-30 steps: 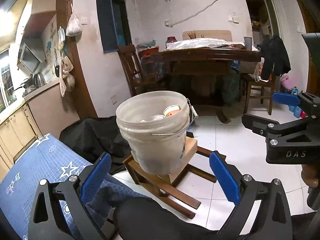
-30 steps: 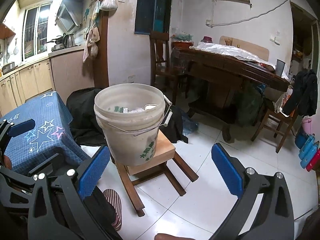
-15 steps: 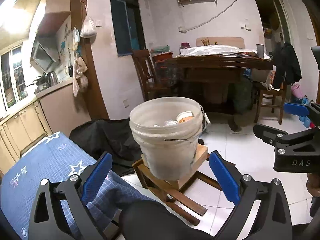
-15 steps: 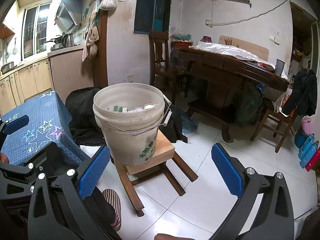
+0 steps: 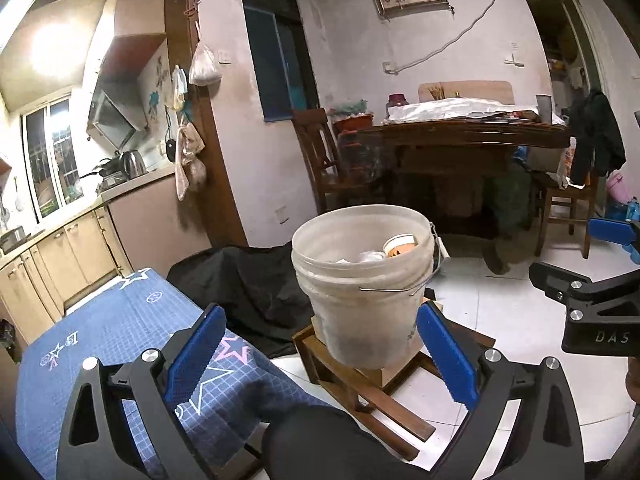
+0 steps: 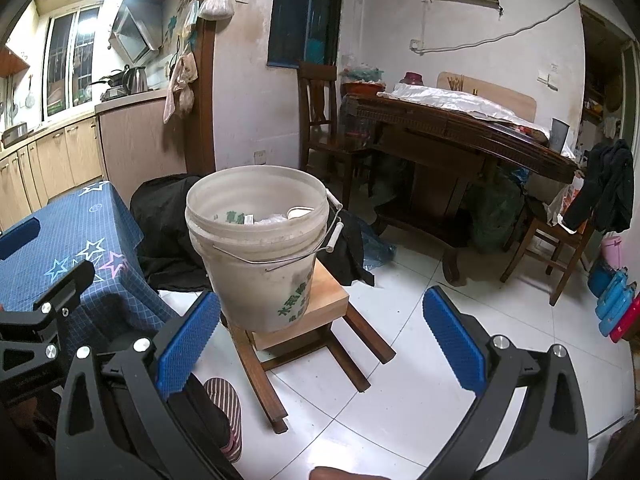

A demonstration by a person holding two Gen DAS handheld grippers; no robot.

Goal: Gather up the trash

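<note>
A dirty white plastic bucket point(image 5: 364, 280) with a wire handle stands on a small wooden stool point(image 5: 372, 376). It holds trash: a paper cup point(image 5: 400, 245) and crumpled white scraps. The bucket also shows in the right wrist view point(image 6: 260, 248) on the stool point(image 6: 320, 312). My left gripper point(image 5: 320, 352) is open and empty, in front of the bucket and apart from it. My right gripper point(image 6: 316, 340) is open and empty, also short of the bucket. The right gripper's body shows at the right edge of the left view point(image 5: 592, 300).
A table with a blue star-patterned cloth point(image 5: 112, 340) is at the left. A black garment point(image 5: 248, 280) lies behind it. A dark wooden dining table point(image 5: 460, 140) and chairs point(image 6: 552, 248) stand at the back. White tiled floor point(image 6: 420, 360) spreads to the right. A striped slipper point(image 6: 226, 408) is below.
The left wrist view has swung left and up, so the bucket now sits right of centre and more of the blue table shows. The right gripper has barely moved. Both stay open.
</note>
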